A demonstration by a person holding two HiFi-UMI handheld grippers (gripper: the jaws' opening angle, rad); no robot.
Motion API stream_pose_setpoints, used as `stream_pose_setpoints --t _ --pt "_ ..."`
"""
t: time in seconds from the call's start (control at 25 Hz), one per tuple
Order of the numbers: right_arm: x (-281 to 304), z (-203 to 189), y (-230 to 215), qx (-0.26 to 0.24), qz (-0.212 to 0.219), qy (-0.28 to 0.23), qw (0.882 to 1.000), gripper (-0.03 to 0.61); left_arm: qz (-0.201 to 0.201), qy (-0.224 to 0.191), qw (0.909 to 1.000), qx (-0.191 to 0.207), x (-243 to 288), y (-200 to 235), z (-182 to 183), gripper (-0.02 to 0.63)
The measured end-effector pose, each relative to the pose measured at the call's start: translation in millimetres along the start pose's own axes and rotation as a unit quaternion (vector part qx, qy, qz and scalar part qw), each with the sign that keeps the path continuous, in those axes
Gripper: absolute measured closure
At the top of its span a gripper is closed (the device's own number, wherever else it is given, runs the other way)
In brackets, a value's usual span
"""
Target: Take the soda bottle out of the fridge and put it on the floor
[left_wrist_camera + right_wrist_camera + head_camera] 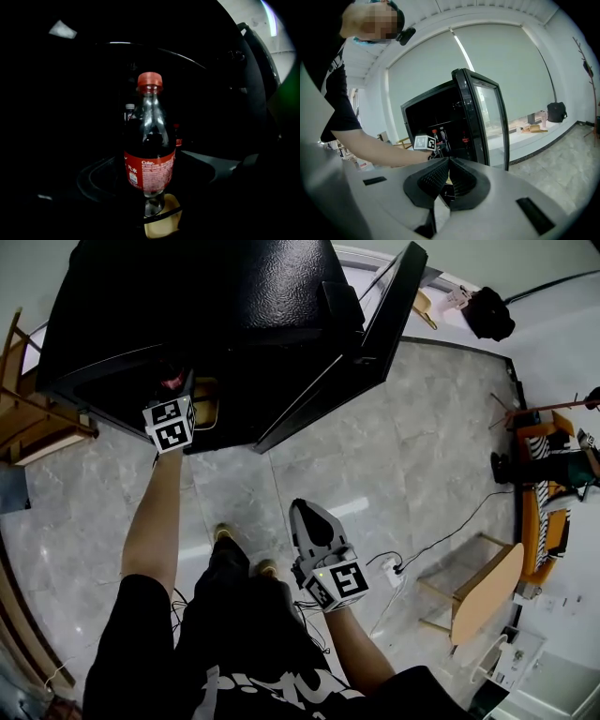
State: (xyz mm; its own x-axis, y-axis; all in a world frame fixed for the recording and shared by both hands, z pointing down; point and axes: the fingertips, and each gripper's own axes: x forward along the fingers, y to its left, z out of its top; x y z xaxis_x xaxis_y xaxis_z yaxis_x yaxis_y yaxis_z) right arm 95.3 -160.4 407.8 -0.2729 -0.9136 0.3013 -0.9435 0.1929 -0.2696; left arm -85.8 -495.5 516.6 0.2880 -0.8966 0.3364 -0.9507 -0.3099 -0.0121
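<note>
The soda bottle [150, 164] has a red cap, a red label and dark cola inside. It stands upright between the dark jaws of my left gripper [152, 187], which looks shut on its lower part. In the head view my left gripper [173, 395] reaches into the open black fridge [187, 306], and the bottle's red cap [172, 382] shows just past it. The right gripper view shows the same bottle [435, 134] at the fridge opening. My right gripper [305, 512] hangs over the marble floor [412, 456], jaws shut [448, 161] and holding nothing.
The fridge door [366, 334] stands open to the right. More bottles [464, 139] stand inside the fridge. A wooden chair [28, 418] is at the left and a wooden stool [483, 592] at the right. A cable [441, 535] and power strip [394, 573] lie on the floor.
</note>
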Motion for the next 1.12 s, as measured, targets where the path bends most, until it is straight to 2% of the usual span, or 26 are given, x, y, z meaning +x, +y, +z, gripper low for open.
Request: stream_pose_setpoints --t 0.24,0.28,0.36,0.56,1.12 --pt "4 -1 -5 0.002 -0.007 0.004 1.0 0.554 -0.018 0.0 0.9998 0.01 9 -5 3 0.24" --pt "4 0 -6 0.002 -0.008 0.002 1.0 0.554 -0.018 0.0 0.9998 0.008 9 -4 4 0.245" --pt "3 0 -6 0.001 -0.009 0.001 1.0 0.554 -0.013 -0.001 0.9999 0.003 9 -1 5 0.296" --pt "-5 -5 -9 0.005 -0.014 0.005 1.0 0.554 -0.005 0.001 0.9999 0.01 -1 -3 2 0.299" --pt "-66 -20 -7 0.015 -0.013 0.004 1.0 0.554 -0.044 0.019 0.9986 0.023 -99 -44 -22 0.301"
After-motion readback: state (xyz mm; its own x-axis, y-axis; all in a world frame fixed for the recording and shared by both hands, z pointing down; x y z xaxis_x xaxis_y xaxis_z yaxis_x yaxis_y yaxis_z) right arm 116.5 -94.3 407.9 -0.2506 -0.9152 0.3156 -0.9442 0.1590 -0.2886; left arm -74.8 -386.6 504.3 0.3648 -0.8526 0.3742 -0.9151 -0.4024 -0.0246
